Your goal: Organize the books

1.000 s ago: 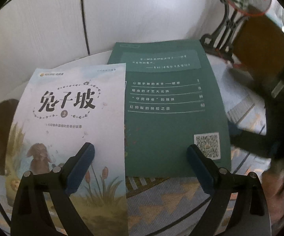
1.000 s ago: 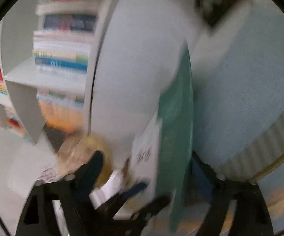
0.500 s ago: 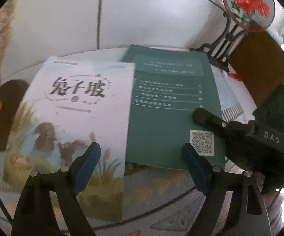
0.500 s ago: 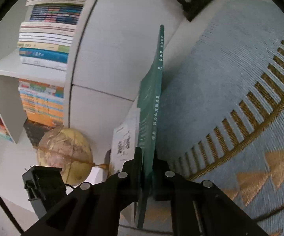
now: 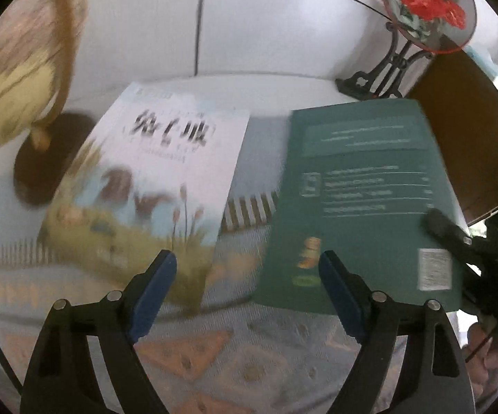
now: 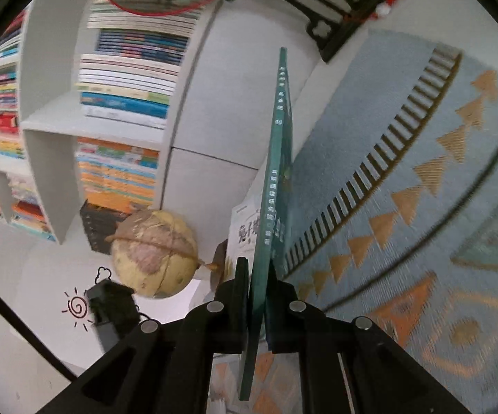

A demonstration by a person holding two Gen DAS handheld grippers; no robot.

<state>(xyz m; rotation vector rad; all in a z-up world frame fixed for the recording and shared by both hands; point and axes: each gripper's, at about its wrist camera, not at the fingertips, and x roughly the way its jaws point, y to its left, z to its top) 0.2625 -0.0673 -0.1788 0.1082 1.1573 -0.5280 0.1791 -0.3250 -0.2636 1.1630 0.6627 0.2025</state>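
A thin dark green book (image 5: 362, 203) hangs just above the patterned cloth, pulled to the right away from a white picture book (image 5: 159, 176) that lies flat on the table. My right gripper (image 6: 261, 276) is shut on the green book (image 6: 276, 158), which I see edge-on, spine towards me. In the left wrist view the right gripper (image 5: 445, 231) clamps the book's right edge. My left gripper (image 5: 245, 272) hovers open above the cloth between the two books, with nothing between its blue pads (image 5: 154, 286).
A globe (image 6: 155, 255) on a dark base (image 5: 41, 158) stands left of the white book. A round fan ornament (image 5: 425, 0) on a black stand sits at the back right. Behind the white wall panel (image 5: 249, 27), shelves (image 6: 55, 124) hold stacked books. A blue-and-orange cloth (image 6: 421, 207) covers the table.
The right gripper closed on the green book's edge and drew it rightward and up, opening a gap beside the white book. The left gripper drew back and rose, its jaws narrowing a little.
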